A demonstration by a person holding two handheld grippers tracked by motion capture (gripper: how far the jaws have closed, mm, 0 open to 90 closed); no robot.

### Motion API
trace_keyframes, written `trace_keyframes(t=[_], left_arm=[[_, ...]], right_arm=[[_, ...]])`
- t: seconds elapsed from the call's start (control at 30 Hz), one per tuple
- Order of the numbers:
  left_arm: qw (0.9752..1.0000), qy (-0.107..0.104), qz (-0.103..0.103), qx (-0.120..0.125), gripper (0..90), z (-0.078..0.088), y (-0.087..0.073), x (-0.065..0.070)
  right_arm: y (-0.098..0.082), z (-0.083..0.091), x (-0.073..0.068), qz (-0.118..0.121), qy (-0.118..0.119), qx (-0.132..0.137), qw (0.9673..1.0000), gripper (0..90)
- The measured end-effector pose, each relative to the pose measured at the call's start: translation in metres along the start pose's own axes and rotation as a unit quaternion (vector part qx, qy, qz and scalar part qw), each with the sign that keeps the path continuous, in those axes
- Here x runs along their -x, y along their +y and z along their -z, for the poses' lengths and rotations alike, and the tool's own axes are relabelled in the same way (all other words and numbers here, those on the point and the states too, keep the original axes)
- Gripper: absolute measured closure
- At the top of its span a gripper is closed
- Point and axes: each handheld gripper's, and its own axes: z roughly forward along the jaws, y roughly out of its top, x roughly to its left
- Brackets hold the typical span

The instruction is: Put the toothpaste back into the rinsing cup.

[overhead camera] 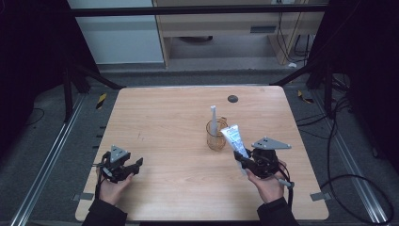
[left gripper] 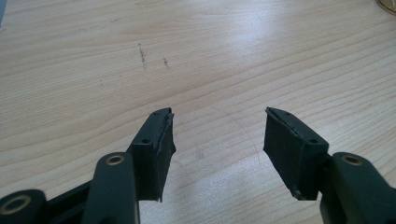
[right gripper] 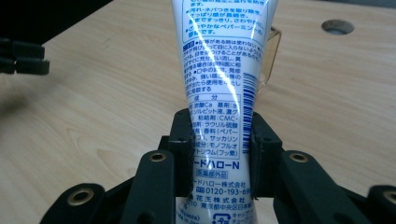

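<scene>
- Left hand (overhead camera: 112,187): enters from the bottom edge of the high view in a dark sleeve and holds the left gripper (overhead camera: 134,165) low over the near-left part of the wooden table (overhead camera: 164,122), pointing toward the table's middle.
- Left gripper, own view (left gripper: 218,140): the two black jaws stand well apart with bare wood grain between them; nothing is gripped. A few faint dark scratches (left gripper: 142,52) mark the wood ahead.
- Right hand (overhead camera: 269,184): enters at the bottom right of the high view and holds the right gripper (overhead camera: 242,160) over the near-right part of the table, its grey three-cornered plate (overhead camera: 271,143) on top.
- Right gripper, own view (right gripper: 221,158): the jaws are closed against both sides of a white and blue toothpaste tube (right gripper: 219,79), clamping it near its lower, narrower end; the printed body widens away from the jaws.
- Toothpaste tube in the high view (overhead camera: 234,139): slants up and away from the right gripper, its far end just beside the rim of a clear amber cup (overhead camera: 216,136); whether tube and cup touch cannot be told.
- Cup: stands upright near the table's middle, slightly right, with a white toothbrush (overhead camera: 213,120) standing in it.
- Open room: broad bare wood lies between the two grippers and across the left half of the table. A dark round hole (overhead camera: 232,98) sits near the far edge. Both grippers are close to the near edge; the right one is nearer the table's right side.
</scene>
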Motion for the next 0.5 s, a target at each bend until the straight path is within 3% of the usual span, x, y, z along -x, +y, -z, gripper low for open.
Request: trace_keyframes(t=[0.3,0.5], left_arm=[[1.0,0.006,0.003,0.006,41.7,0.002,0.001,-0.001],[1.0,0.006,0.0,0.005,41.6,0.002,0.001,-0.001]], right_arm=[[0.011,-0.01,0.02,-0.037,-0.022,0.052,0.9977,68.0],[0.027,-0.016,0.026,-0.049,-0.024,0.097,0.9937,68.0]])
